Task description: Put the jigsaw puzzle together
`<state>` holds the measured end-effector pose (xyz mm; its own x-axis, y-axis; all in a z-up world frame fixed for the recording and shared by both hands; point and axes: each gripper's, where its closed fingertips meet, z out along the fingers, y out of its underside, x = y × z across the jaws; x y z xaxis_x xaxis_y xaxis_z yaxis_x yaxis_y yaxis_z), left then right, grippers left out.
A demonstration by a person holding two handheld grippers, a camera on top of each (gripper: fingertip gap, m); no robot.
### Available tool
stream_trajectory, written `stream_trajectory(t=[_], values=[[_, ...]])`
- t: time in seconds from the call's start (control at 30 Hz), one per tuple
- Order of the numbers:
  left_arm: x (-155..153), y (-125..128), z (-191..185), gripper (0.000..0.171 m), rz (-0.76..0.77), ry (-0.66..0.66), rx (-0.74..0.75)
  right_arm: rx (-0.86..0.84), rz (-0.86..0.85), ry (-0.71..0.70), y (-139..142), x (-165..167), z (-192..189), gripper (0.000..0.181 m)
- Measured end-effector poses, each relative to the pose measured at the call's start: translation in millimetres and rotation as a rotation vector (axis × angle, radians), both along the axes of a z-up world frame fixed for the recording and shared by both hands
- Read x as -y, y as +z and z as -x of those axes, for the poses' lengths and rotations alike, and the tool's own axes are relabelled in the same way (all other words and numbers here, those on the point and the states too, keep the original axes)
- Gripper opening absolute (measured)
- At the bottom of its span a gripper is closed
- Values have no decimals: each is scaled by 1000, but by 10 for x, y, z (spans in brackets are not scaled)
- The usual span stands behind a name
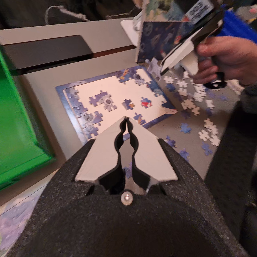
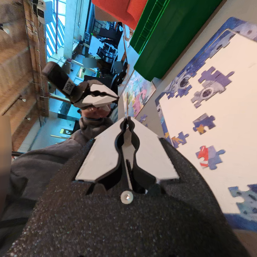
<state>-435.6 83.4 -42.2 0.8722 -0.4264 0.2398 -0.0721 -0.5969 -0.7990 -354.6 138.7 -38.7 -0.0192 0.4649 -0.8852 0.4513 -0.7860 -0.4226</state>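
In the left wrist view, the puzzle tray (image 1: pixel 66 111) ahead of the pressed-together left claw (image 1: pixel 126 118) is only partly filled, while a piece (image 1: pixel 153 68) is pinched by the right claw (image 1: pixel 159 73).

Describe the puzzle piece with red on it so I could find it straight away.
Start at the blue-bordered puzzle tray lying on the grey table, beside the green bin. On its bare white middle lie a few loose pieces; the red piece is the only one showing bright red, its neighbours being blue and grey.
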Motion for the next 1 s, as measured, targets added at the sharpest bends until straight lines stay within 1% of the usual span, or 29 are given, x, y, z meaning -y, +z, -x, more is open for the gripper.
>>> stream_trajectory(t=[0.07,0.17,0.2,0.27,0.3,0.37,0.4,0.43,0.5,0.53,0.57,0.6,0.67,0.73,0.83,0.87,0.93,0.97,1.0], values=[[49,-55,-76,0,-8,-42,41,21,-14,-15,-50,57,-151,2],[107,-317,-265,0,14,-81,58,31,-28,-105,-187,63,-427,2],[109,-366,-321,0,8,-92,55,5,-9,-128,-186,83,-511,2],[102,-408,-393,0,12,-99,44,-125,0,-178,-75,123,-654,1],[92,-385,-396,0,7,-84,36,-190,-42,-206,-42,146,-737,1],[111,-283,-364,0,-14,-22,25,-320,-255,-226,-36,274,-972,2],[164,-223,-346,0,-22,19,27,-355,-336,-267,-73,318,-1106,2],[251,-167,-343,0,-32,61,36,-361,-359,-320,-75,325,-1226,1],[529,-55,-464,0,-64,93,89,-414,-376,-288,168,517,-1477,2],[695,-11,-571,0,-87,85,124,-406,-418,-307,237,562,-1610,1],[859,-2,-674,0,-103,77,149,-364,-472,-329,233,577,-1742,1],[1010,-21,-761,0,-120,80,167,-313,-500,-309,196,637,-1870,1],[1259,-92,-909,0,-160,102,206,-240,-456,-165,76,942,-2127,2],[1451,-211,-1048,0,-186,113,240,-219,-389,-116,-73,1178,-2348,2],[1626,-430,-1163,0,-151,117,219,-71,-380,-76,-455,1366,-2616,2],[1657,-439,-1184,0,-150,108,207,-59,-393,-75,-471,1391,-2664,2],[1667,-374,-1153,1,-196,123,163,-67,-447,-88,-414,1394,-2693,1],[1674,-332,-1141,0,-219,129,143,-50,-491,-76,-432,1398,-2691,1],[1690,-290,-1150,1,-236,127,128,-7,-532,-58,-507,1388,-2689,1]])
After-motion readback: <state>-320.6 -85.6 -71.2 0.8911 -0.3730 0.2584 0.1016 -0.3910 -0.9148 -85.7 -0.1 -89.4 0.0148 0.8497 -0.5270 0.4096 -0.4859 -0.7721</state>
